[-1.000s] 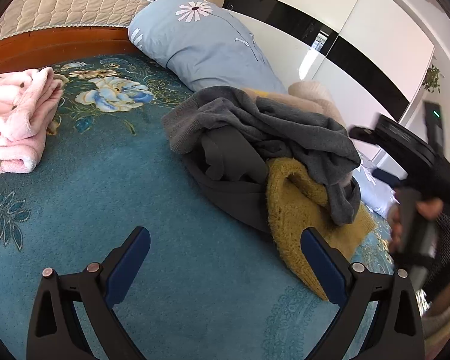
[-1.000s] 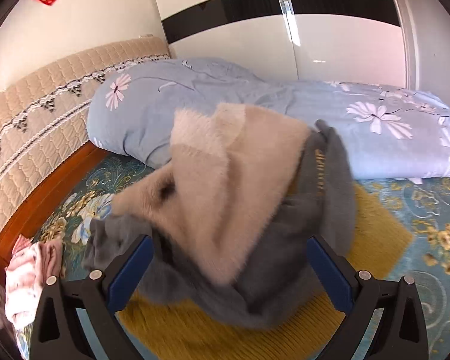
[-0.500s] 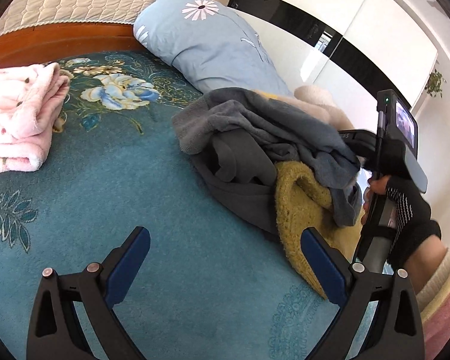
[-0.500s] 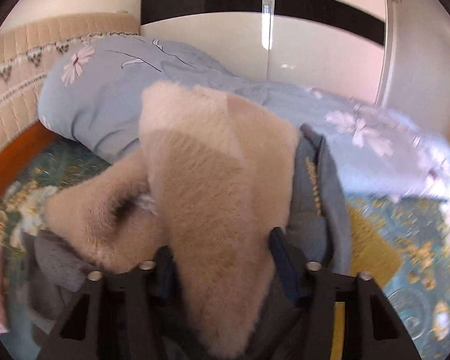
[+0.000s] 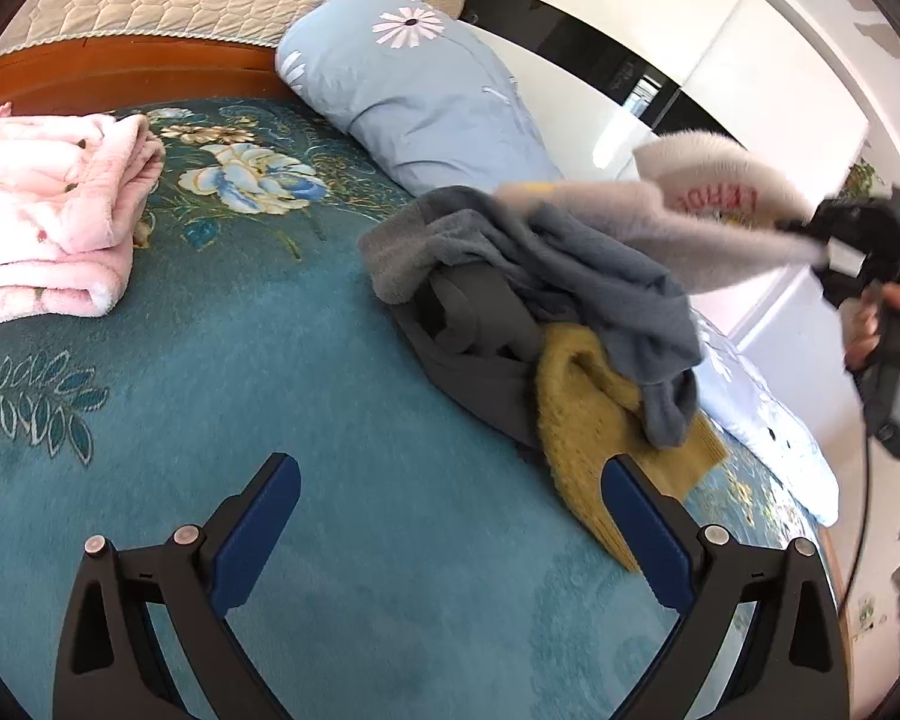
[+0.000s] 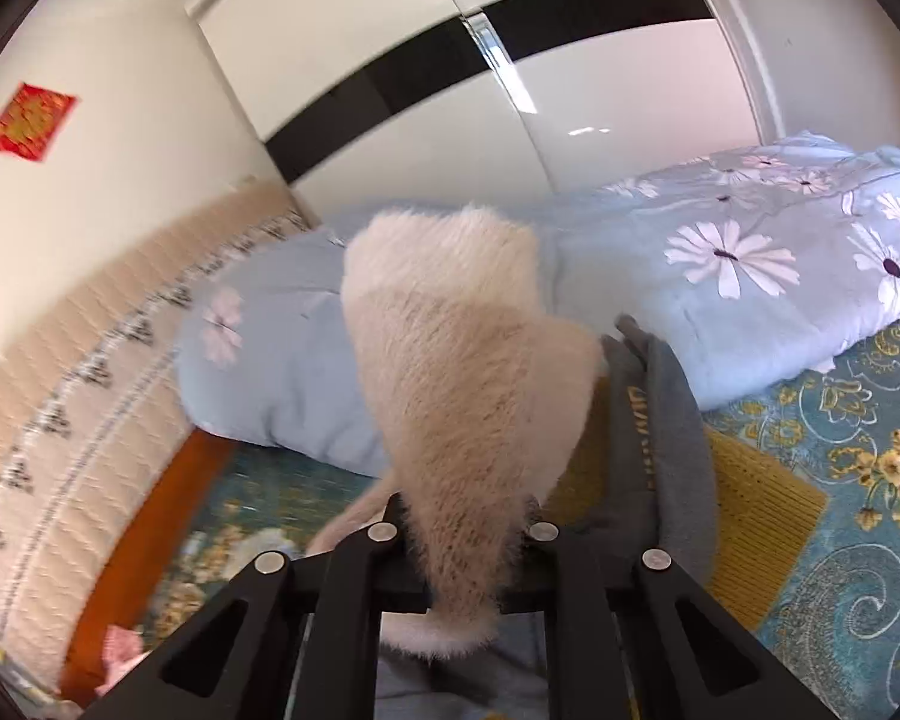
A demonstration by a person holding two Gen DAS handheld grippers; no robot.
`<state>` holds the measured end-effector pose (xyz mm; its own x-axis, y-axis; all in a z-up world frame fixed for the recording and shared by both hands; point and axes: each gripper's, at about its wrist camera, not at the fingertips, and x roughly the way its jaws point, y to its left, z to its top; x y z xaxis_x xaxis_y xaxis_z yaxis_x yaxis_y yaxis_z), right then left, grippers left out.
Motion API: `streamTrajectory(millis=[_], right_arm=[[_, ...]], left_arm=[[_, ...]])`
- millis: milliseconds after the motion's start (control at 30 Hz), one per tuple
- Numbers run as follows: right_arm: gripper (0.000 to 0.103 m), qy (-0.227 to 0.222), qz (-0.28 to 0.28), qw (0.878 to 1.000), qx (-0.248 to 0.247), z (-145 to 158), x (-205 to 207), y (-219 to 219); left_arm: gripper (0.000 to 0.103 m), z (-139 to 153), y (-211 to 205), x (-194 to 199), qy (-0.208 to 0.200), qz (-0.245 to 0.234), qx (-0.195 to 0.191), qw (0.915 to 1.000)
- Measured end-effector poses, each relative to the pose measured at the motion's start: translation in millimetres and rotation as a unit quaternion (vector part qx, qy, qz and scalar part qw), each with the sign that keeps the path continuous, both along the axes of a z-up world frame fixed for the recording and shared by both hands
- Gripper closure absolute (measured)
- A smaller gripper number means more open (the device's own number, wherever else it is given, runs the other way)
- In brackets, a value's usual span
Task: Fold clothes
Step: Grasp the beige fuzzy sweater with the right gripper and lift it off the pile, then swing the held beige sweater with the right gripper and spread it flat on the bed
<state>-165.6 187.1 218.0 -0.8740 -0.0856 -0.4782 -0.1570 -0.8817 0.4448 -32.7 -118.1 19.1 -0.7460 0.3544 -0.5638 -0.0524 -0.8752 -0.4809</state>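
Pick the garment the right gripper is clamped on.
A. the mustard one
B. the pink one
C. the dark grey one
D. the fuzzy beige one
D: the right gripper has its jaws closed on the fuzzy beige garment, and the left view shows it stretched up off the pile to that gripper, while the left gripper is open and empty.

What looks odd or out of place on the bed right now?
Nothing damaged or spilled. The unfolded clothes pile sits jumbled mid-bed, the yellow sweater pinned beneath the gray ones. The right tool holds the fluffy beige garment.
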Motion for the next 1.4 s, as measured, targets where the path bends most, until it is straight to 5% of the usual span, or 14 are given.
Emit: streamTrajectory(millis=[300,500,633,800,967,1067,1267,1400], right_arm=[[0.090,0.070,0.075,0.995,0.005,60.8,100.9,-33.1],[0.090,0.082,0.115,0.990,0.022,64.5,172.6,-50.5],[0.090,0.054,0.128,0.990,0.022,30.9,206.9,-55.3],[0.090,-0.031,0.144,0.989,0.008,-51.1,223.5,-53.0],[0.090,-0.114,0.170,0.979,-0.016,-144.9,233.0,-60.0],[0.089,-0.135,0.182,0.974,-0.010,-176.8,241.7,-67.2],[0.083,-0.136,0.199,0.969,0.047,-176.3,265.5,-68.4],[0.054,-0.135,0.207,0.968,0.043,-165.8,279.6,-66.1]], left_arm=[[0.003,24.7,8.1,42.6,0.063,-0.036,-0.010,0.9973],[0.003,21.2,-25.4,65.6,0.067,-0.016,0.022,0.9974],[0.003,13.5,-48.4,74.5,0.057,0.009,0.041,0.9975],[0.003,-3.7,-63.1,73.4,0.026,0.027,0.064,0.9972],[0.003,-11.9,-47.1,71.5,0.011,0.013,0.030,0.9994],[0.003,-14.7,-36.7,71.6,0.003,-0.001,0.000,1.0000],[0.003,-16.6,-28.4,72.2,-0.003,-0.009,-0.019,0.9998],[0.003,-16.3,-28.4,72.2,-0.002,-0.007,-0.021,0.9998]])
